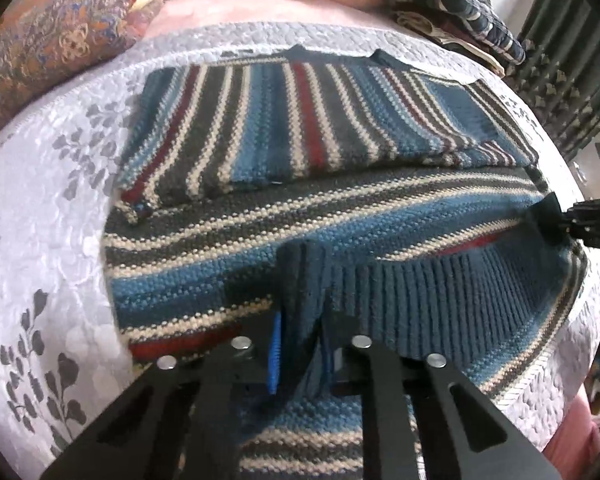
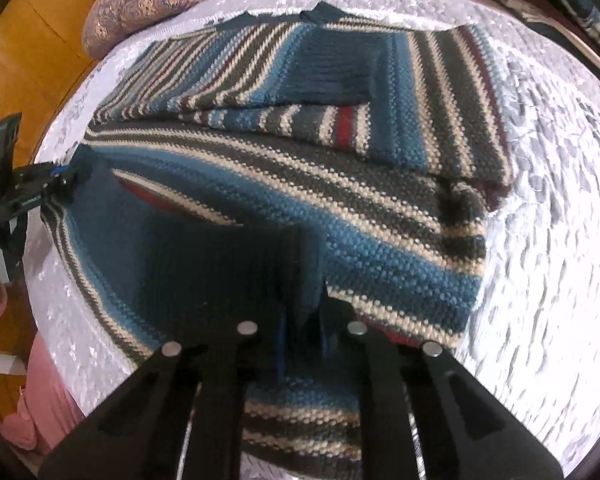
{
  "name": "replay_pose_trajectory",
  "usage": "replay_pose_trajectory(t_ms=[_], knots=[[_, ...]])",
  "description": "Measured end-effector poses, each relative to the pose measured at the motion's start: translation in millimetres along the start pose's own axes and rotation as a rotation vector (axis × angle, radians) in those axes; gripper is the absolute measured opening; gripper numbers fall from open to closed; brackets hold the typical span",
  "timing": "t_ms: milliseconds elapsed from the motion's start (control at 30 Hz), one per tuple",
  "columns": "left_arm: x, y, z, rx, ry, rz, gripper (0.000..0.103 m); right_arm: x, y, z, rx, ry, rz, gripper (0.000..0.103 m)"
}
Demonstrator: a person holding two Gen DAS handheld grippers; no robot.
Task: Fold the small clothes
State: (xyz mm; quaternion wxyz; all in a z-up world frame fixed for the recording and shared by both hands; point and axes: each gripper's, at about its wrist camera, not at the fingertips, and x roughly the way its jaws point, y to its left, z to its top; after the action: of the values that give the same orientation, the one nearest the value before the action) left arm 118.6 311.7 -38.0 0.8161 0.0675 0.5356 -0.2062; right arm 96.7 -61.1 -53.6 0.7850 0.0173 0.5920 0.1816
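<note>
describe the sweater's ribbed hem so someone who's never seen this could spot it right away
Start at the white floral bedspread; the striped knit sweater lies spread over it. The ribbed hem is the edge nearest the cameras, pinched by the left tool and the right tool. Unlike the striped knit around it, it is plain dark teal with vertical ribs.

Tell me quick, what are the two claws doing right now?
Left gripper: closed on the ribbed hem of the striped sweater.
Right gripper: closed on the same hem, further along.
</note>
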Motion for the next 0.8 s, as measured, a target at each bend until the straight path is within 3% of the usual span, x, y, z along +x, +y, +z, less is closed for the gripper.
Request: replay_pose_trajectory(t_ms=[400,800], knots=[[-52.7,-33.1,3.2,0.051,-0.122,0.068,0.012,-48.5,0.3,-4.8,0.052,-0.109,0.052,0.009],[-82.0,-36.5,64.4,0.064,-0.299,0.119,0.011,-90.6,-16.4,53.0,0.081,-0.225,0.007,0.009]])
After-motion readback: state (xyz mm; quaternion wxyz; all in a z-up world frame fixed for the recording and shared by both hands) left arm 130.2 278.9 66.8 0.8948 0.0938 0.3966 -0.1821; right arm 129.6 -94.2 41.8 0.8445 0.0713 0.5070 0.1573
